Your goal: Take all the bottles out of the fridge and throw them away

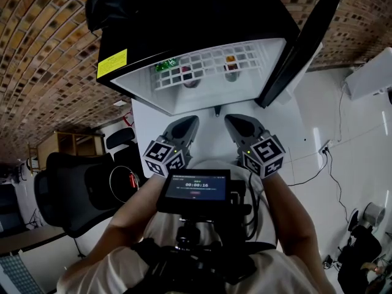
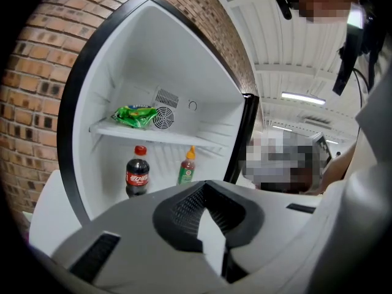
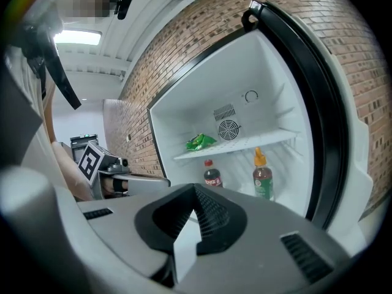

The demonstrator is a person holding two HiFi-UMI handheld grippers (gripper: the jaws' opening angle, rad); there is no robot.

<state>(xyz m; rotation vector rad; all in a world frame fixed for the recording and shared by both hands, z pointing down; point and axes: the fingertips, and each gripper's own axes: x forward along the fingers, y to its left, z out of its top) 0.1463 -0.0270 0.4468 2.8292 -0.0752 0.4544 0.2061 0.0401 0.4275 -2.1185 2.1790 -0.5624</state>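
Hovering side by side before the open fridge (image 2: 202, 84), the left gripper (image 1: 192, 120) and right gripper (image 1: 230, 119) both have jaws pressed together on nothing — the cola bottle (image 2: 137, 171) and the orange-capped bottle (image 2: 187, 168) stand upright under the shelf (image 2: 184, 138), a green bag (image 2: 135, 115) lying on it.

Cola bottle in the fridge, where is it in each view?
Head view: cola bottle dimly through the wire shelf, upper centre.
Left gripper view: cola bottle below the shelf, left of centre.
Right gripper view: cola bottle below the shelf, centre.
Shared landmark: green packet on the shelf.
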